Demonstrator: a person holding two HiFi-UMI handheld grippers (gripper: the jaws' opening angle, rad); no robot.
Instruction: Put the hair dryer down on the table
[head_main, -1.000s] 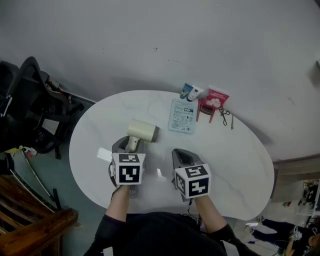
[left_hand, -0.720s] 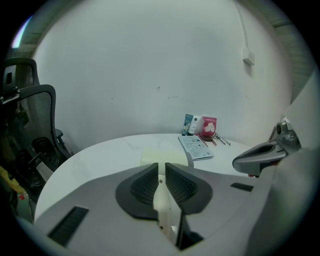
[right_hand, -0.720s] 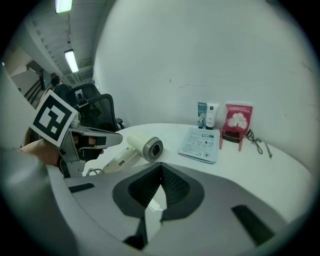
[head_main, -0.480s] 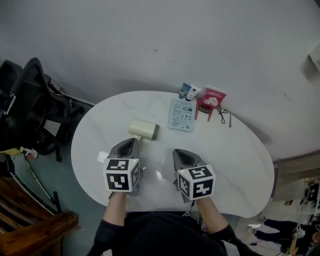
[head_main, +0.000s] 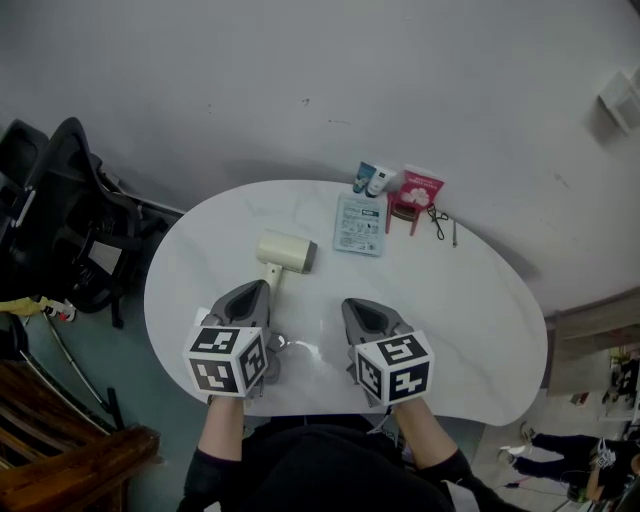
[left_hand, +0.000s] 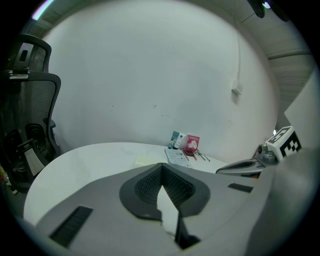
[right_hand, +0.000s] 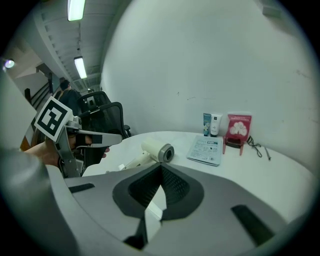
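The cream hair dryer (head_main: 286, 252) lies on its side on the white oval table (head_main: 460, 300), handle toward me and nothing touching it. My left gripper (head_main: 252, 289) hangs just short of the handle's end, jaws shut and empty. In the left gripper view the gripper (left_hand: 161, 164) hides most of the dryer (left_hand: 145, 160). My right gripper (head_main: 358, 305) is to the right of the dryer, a hand's width off, also shut on nothing. The right gripper view has the dryer (right_hand: 157, 151) beyond its gripper (right_hand: 161, 166), with the left gripper (right_hand: 95, 135) at the left.
At the table's far side lie a pale blue packet (head_main: 360, 223), two small tubes (head_main: 372, 180), a pink pack on a red stand (head_main: 415, 195) and a small metal tool (head_main: 440, 222). A black office chair (head_main: 60, 220) and a wooden seat (head_main: 60, 440) stand left of the table.
The left gripper stood open around the dryer's handle; it has since shut empty, lifted and drawn back toward me. The dryer stays on the table. The right gripper has lifted a little.
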